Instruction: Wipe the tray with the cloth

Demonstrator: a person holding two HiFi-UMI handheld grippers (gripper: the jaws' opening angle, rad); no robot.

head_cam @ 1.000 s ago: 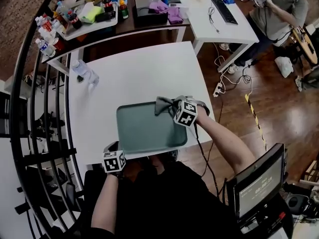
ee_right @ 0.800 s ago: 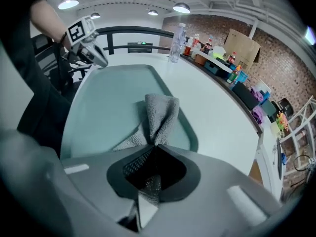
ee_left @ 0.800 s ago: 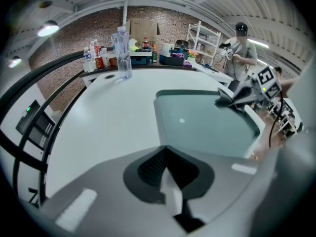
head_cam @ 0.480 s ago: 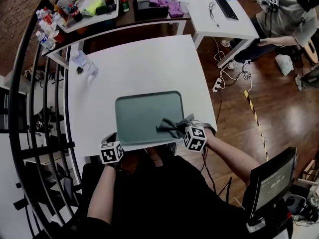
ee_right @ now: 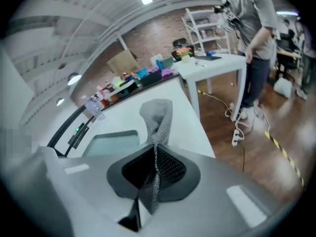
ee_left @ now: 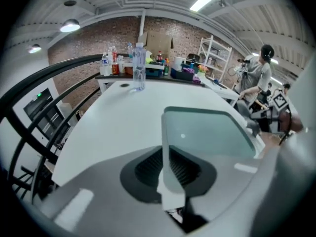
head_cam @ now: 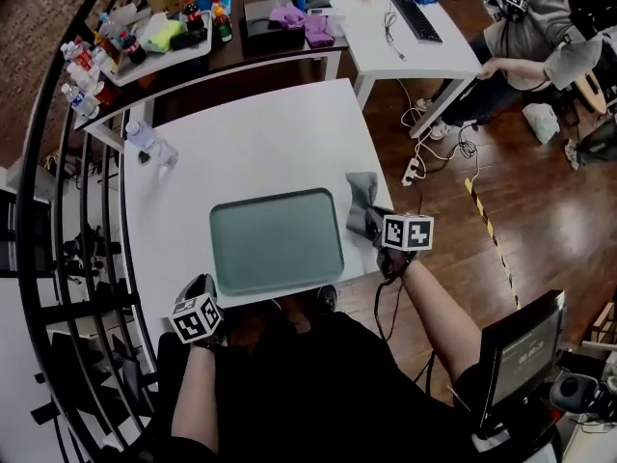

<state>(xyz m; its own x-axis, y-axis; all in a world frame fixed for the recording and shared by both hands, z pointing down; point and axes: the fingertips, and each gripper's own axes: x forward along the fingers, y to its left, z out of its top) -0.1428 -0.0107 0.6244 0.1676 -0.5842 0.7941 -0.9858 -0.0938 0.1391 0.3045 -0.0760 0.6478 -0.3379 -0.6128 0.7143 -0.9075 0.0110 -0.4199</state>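
Tray (head_cam: 275, 239) looks wiped; cloth (head_cam: 362, 199) now off it to the right.
Head view: tray lies flat near the front edge of the white desk (head_cam: 251, 143), dull grey-green, bare, no marks visible. The cloth, on the tray half a second ago, is just beside its right rim in the right tool (head_cam: 372, 220), so the wiping looks done. Left gripper view: left tool (ee_left: 167, 154) has drawn back from the near-left corner, its jaws just eased slightly apart with nothing between them. Right gripper view: jaws clamped on the grey mesh cloth.
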